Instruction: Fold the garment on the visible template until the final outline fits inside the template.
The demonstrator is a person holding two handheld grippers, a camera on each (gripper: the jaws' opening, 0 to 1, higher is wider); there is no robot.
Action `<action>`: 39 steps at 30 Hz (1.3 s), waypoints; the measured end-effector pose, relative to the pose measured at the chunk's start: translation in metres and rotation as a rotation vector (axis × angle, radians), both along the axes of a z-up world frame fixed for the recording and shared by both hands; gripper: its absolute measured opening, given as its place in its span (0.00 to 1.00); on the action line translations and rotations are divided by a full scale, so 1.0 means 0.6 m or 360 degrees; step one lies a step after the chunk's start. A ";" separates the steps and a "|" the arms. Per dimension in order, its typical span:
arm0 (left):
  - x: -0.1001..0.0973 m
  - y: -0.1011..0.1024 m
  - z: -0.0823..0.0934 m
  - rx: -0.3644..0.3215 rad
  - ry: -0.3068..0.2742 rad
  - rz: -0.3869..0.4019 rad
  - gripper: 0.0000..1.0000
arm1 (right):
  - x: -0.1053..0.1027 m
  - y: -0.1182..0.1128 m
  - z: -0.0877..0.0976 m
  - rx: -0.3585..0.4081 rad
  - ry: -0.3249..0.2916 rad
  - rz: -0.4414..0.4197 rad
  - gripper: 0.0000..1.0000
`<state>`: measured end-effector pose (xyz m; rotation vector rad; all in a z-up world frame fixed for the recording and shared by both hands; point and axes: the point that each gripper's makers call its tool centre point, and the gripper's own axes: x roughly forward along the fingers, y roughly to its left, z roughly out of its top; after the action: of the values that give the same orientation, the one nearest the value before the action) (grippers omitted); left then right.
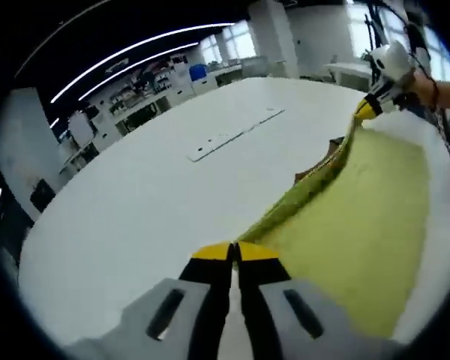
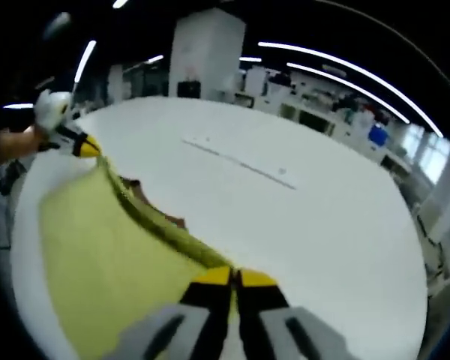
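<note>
Garment: a yellow-green cloth garment (image 1: 360,217) (image 2: 105,255) lies spread on the table, with one long edge lifted off the surface and stretched taut between the two tools. The lifted edge runs as a raised ridge; the rest of the cloth lies flat on the far side of that ridge from the bare table.
Dark patch: a small brown piece (image 1: 315,169) (image 2: 146,196) shows just under the lifted edge, about midway along it; what it is cannot be told.
Left tool: the yellow-tipped, grey-bodied left tool (image 1: 235,252) (image 2: 86,145) has its jaws pressed together on one end of the lifted garment edge. In the right gripper view it appears at the far left, held by a person's hand (image 2: 19,142).
Right tool: the yellow-tipped right tool (image 2: 235,279) (image 1: 366,109) is likewise clamped on the other end of the same edge, jaws together with cloth between them. In the left gripper view it sits at the far right, with a hand (image 1: 424,82) behind it.
Table: a large white table (image 1: 135,217) (image 2: 315,240) carries the garment; the cloth occupies one side of it.
Strip: a long, thin pale strip (image 1: 236,135) (image 2: 240,163) lies flat on the table, well apart from the garment.
Room: shelves and benches (image 1: 146,94) stand beyond the table, with long ceiling light strips (image 2: 345,66) overhead.
</note>
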<state>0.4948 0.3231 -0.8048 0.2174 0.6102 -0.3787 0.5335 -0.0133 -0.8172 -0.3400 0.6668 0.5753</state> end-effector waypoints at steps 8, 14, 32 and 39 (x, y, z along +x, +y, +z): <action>-0.006 0.010 0.005 -0.0088 0.0004 0.0032 0.24 | 0.002 -0.009 0.013 0.0045 0.0003 -0.0067 0.29; -0.023 0.007 0.016 -0.0191 -0.0001 0.0037 0.39 | -0.015 -0.002 0.021 0.0147 0.0081 -0.0036 0.51; -0.147 -0.017 0.058 -0.0309 -0.0043 -0.0085 0.70 | -0.152 0.016 0.039 0.0313 0.0245 0.0137 0.86; -0.199 -0.018 0.052 -0.0318 -0.0031 -0.0120 0.72 | -0.206 0.012 0.038 0.0328 0.0275 0.0183 0.87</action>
<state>0.3753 0.3124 -0.7735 0.0528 0.5420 -0.5068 0.4101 -0.0062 -0.7945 -0.1368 0.7499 0.7828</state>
